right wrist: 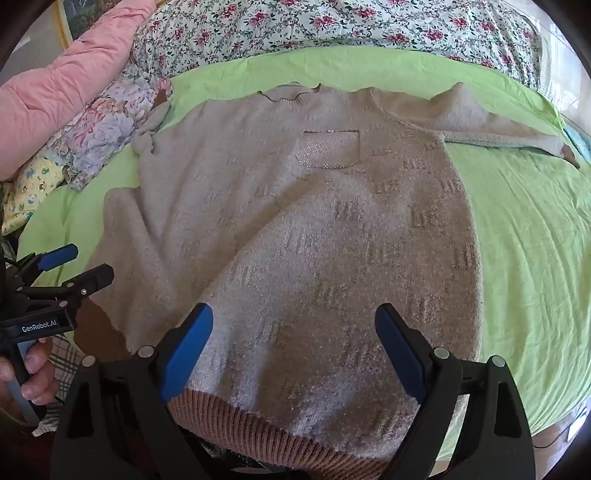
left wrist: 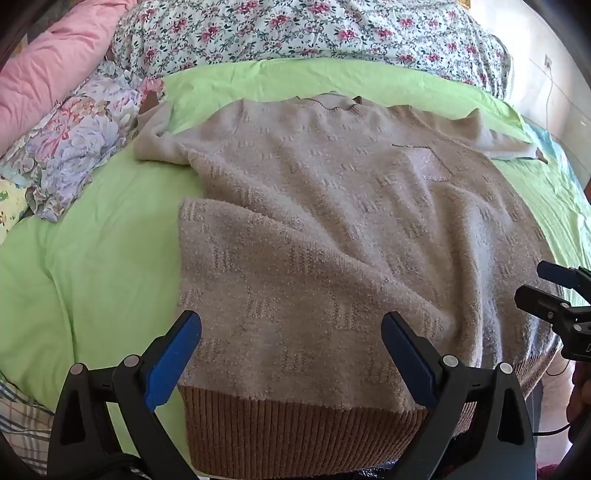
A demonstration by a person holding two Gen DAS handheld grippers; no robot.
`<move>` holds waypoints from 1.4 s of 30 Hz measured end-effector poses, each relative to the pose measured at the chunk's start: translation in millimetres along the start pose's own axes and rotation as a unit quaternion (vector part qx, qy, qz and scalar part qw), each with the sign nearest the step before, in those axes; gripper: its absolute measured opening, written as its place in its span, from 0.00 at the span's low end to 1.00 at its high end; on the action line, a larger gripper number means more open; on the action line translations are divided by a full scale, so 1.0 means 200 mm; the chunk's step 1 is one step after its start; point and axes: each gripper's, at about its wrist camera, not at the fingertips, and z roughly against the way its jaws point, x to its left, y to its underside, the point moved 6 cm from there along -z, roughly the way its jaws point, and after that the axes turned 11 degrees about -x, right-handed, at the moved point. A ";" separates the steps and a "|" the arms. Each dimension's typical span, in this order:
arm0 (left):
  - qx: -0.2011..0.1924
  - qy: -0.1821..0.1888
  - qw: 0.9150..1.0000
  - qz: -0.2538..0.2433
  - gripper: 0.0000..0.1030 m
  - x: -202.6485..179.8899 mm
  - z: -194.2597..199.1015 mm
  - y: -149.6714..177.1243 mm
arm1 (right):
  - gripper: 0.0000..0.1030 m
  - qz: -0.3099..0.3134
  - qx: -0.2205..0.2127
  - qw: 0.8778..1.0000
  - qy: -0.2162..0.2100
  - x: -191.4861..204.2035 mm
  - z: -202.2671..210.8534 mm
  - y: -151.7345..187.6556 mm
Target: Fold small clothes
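A beige knit sweater (left wrist: 332, 221) with a brown ribbed hem (left wrist: 295, 435) and a shiny chest pocket (left wrist: 428, 162) lies face up on a green sheet (left wrist: 92, 277), sleeves spread to both sides. It also shows in the right wrist view (right wrist: 295, 229). My left gripper (left wrist: 291, 332) is open, hovering over the hem's left part, empty. My right gripper (right wrist: 293, 328) is open over the hem's right part, empty. Each gripper shows at the edge of the other's view: the right one (left wrist: 554, 291), the left one (right wrist: 74, 266).
A pink quilt (left wrist: 48, 62) and floral bedding (left wrist: 295, 29) are piled along the far side. A floral cloth (left wrist: 81, 140) lies at the left. A checked fabric (left wrist: 22, 417) is at the near left edge.
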 end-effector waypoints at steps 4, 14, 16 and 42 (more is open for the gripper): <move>-0.001 -0.002 1.000 0.002 0.96 0.01 0.02 -0.01 | 0.87 0.000 -0.001 1.000 -0.001 0.00 0.01 -0.01; -0.001 -0.001 1.000 0.001 0.96 0.00 0.01 -0.01 | 0.87 0.000 0.000 1.000 0.000 0.01 0.01 0.00; -0.001 -0.001 1.000 0.002 0.96 -0.01 0.00 -0.01 | 0.87 0.000 0.000 1.000 -0.001 0.01 0.01 0.00; -0.010 0.009 1.000 -0.011 0.96 -0.03 0.01 -0.03 | 0.87 -0.004 -0.003 1.000 0.002 0.01 0.03 -0.01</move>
